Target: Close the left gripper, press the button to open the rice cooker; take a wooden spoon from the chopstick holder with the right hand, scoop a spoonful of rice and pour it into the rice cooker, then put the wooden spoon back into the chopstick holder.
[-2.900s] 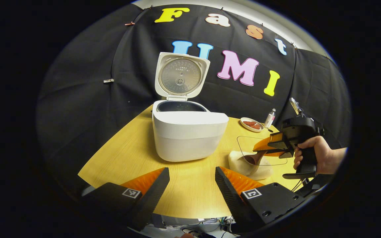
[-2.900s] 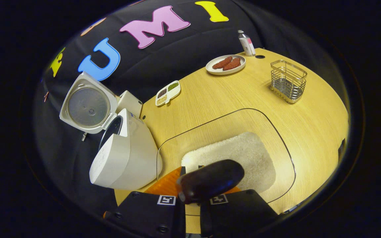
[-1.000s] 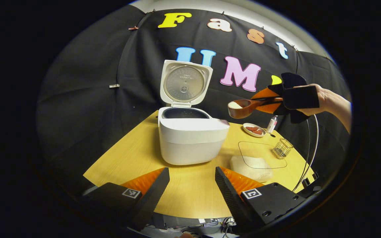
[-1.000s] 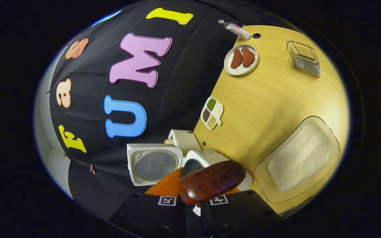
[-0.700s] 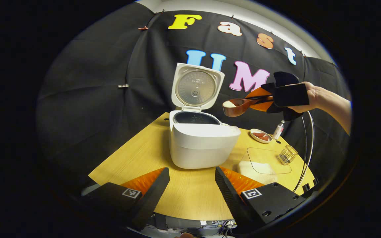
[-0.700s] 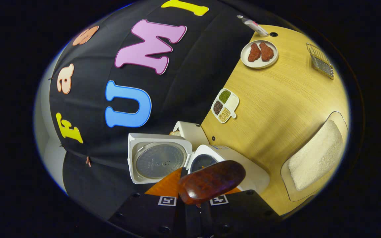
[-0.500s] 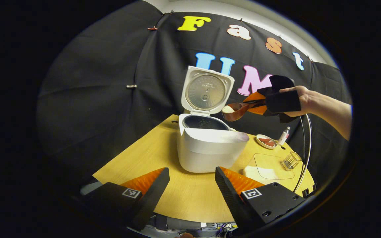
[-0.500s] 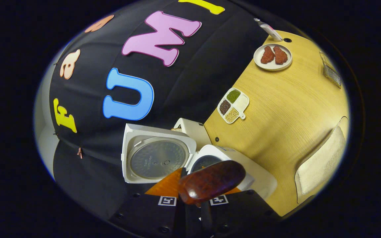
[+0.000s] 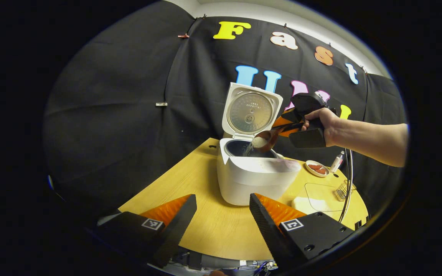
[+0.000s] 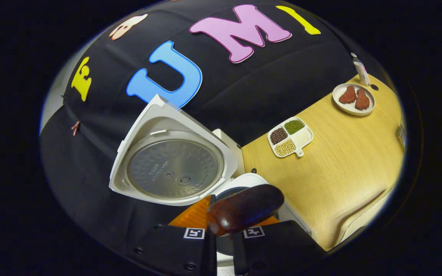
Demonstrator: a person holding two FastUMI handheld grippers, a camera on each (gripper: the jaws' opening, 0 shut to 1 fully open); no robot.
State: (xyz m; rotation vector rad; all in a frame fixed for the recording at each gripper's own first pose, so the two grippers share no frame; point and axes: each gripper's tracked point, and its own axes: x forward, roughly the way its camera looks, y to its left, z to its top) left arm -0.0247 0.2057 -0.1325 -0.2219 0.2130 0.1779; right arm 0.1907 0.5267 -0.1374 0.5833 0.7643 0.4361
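The white rice cooker (image 9: pixel 259 176) stands on the wooden table with its lid (image 9: pixel 252 111) up. A hand holds my right gripper (image 9: pixel 290 124) over the pot's right rim, shut on the handle of the wooden spoon (image 9: pixel 267 140). The spoon is tipped down to the left and white rice runs from it into the dark pot. In the right gripper view the spoon's brown back (image 10: pixel 246 209) sticks out between my shut right gripper (image 10: pixel 225 226), over the pot's rim (image 10: pixel 244 182) and beside the lid (image 10: pixel 173 166). My left gripper (image 9: pixel 223 209) hangs open in front of the cooker, holding nothing.
Right of the cooker lie a clear tray of rice (image 9: pixel 313 199), the wire chopstick holder (image 9: pixel 343 188), a plate of red food (image 9: pixel 317 168) and a small bottle (image 9: pixel 336 163). A divided dish of beans (image 10: pixel 291 136) sits behind the cooker near the wall.
The right gripper lifted the loaded spoon from the rice tray, carried it left over the cooker, and has now tipped it so rice falls into the pot. The left gripper stayed open.
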